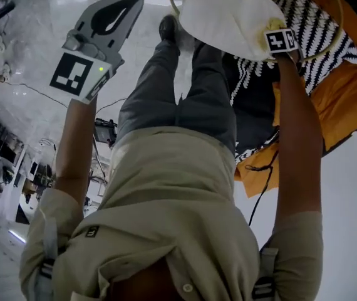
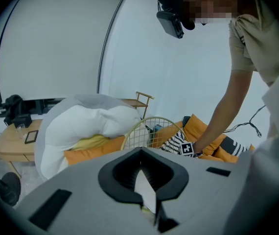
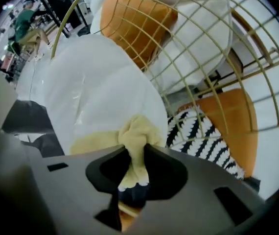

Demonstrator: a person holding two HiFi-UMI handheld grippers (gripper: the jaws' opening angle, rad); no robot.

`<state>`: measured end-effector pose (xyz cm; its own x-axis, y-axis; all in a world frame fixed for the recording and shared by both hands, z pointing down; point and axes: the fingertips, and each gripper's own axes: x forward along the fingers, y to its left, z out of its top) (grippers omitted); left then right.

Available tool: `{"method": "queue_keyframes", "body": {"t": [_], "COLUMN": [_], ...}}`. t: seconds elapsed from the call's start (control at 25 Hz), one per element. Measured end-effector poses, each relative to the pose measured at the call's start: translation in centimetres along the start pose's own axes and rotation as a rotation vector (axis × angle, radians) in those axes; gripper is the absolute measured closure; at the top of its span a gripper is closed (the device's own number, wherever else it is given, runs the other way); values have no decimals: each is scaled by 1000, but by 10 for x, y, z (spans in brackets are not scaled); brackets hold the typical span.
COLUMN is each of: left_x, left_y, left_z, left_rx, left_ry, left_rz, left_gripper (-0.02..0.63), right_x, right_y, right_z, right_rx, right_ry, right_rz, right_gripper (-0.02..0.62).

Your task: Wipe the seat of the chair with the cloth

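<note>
I get dim, cool light in the head view, with glare streaking the glossy floor (image 1: 28, 42) at top left. Both gripper views bow hard and go black at the corners. The left gripper (image 2: 142, 165) body blurs up close; the yellow cloth (image 3: 137, 131) pinched in the right gripper (image 3: 133, 160) looks soft and slightly smeared

Orange cushion (image 1: 344, 105) touching black-and-white patterned pillow (image 1: 313, 27), black cable (image 1: 261, 190) trailing over white floor (image 1: 354, 187), low wooden table (image 2: 10, 141) with black device (image 2: 13, 106) on top
</note>
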<state>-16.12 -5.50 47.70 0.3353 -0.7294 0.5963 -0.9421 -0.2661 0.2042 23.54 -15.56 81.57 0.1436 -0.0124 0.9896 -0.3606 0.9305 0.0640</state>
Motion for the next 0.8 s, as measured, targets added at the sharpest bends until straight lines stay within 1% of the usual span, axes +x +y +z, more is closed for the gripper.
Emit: {"method": "queue_keyframes", "body": {"t": [0.08,0.16,0.24,0.36,0.48,0.64,0.8], "left_x": [-15,-29,-45,-69,-91,-124,-159], "left_y": [0,-5,-13,-24,-31,-45,-56], "left_z": [16,39,64,95,114,136,150], "left_rx": [36,65,93,141,190,209,227], "left_ry": [2,-25,-66,-139,-189,-252,-303], "left_rz": [10,21,29,34,37,37,38], "left_gripper": [589,589,589,589,589,589,589], "right_x": [-11,-33,-65,-114,-166,-232,-306], "right_y": [17,25,26,32,35,36,34], "right_z": [-3,-3,1,14,25,17,11], "right_rx": [54,113,157,191,247,303,351], "right_ry": [-17,-51,-111,-254,-387,-488,-636], "right_rz": [63,72,42,14,-17,-78,-156], "right_gripper": [503,503,503,503,503,503,503]}}
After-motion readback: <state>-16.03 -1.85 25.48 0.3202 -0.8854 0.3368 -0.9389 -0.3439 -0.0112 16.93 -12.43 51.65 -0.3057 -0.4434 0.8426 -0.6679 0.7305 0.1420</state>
